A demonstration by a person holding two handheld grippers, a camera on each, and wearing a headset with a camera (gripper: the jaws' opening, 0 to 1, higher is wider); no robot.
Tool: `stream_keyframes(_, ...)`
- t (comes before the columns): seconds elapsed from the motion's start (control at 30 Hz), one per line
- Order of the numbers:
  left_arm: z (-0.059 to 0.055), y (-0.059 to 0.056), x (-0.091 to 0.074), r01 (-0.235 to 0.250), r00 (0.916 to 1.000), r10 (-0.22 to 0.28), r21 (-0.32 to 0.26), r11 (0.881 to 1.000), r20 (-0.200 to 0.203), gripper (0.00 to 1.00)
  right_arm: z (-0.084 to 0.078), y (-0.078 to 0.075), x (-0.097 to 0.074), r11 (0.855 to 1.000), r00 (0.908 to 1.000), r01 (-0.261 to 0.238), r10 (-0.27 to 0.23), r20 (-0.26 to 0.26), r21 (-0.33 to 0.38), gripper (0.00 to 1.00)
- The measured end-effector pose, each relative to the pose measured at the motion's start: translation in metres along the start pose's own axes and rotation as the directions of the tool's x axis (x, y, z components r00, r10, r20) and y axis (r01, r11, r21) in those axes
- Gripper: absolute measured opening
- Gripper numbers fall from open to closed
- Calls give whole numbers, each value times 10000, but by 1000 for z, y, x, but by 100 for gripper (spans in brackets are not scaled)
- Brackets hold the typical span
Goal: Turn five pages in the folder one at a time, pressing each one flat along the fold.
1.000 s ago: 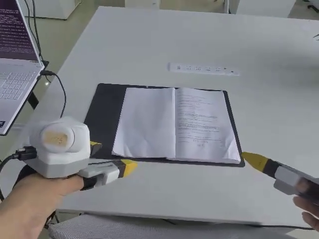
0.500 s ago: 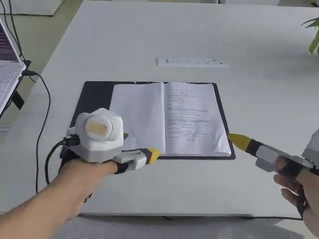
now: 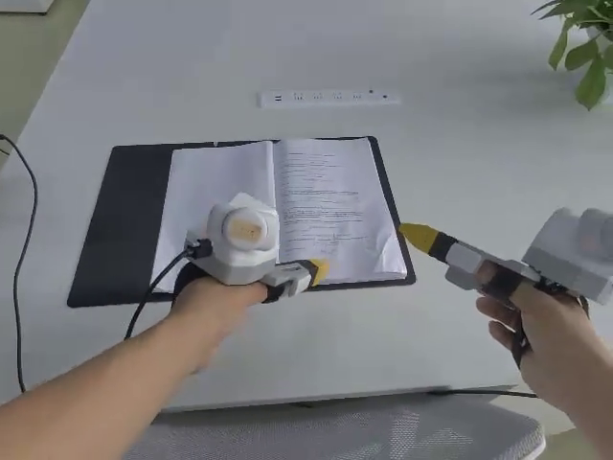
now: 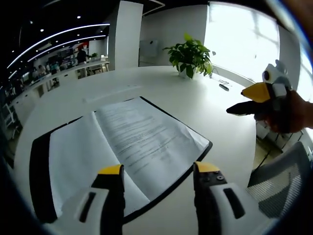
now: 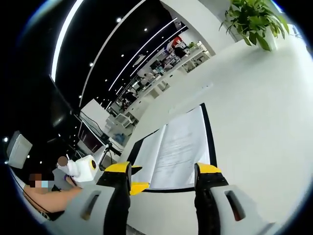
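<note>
Moving in, the left gripper (image 3: 314,273) and right gripper (image 3: 415,234) (jaws apart, empty) are nearing the open black folder (image 3: 124,230) lying on the white table (image 3: 479,144) — a page turn is probably starting.

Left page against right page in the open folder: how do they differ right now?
The left page is blank white; the right page carries lines of printed text. Beside the left page a wide strip of the black folder cover shows, while the right page reaches almost to its cover's edge, leaving only a thin black border. Both are white sheets lying flat, meeting at the fold.
</note>
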State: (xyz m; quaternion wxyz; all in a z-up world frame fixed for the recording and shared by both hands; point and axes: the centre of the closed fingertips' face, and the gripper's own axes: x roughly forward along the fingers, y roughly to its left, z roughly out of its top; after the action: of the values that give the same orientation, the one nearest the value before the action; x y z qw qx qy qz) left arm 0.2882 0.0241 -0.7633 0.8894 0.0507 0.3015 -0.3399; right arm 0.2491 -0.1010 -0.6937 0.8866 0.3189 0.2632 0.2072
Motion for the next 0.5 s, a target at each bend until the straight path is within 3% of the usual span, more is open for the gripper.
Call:
stream_keyframes(0.23, 0, -18, 30, 70, 9999, -73, 307, 9995, 102, 55, -1, -13, 11, 9996, 10000, 25, -27, 72, 297, 50)
stream_keyframes(0.5, 1, -25, 54, -96, 9999, 90, 404, 9991, 146, 57, -5, -25, 21, 9991, 9999, 65, -60, -120, 419, 49)
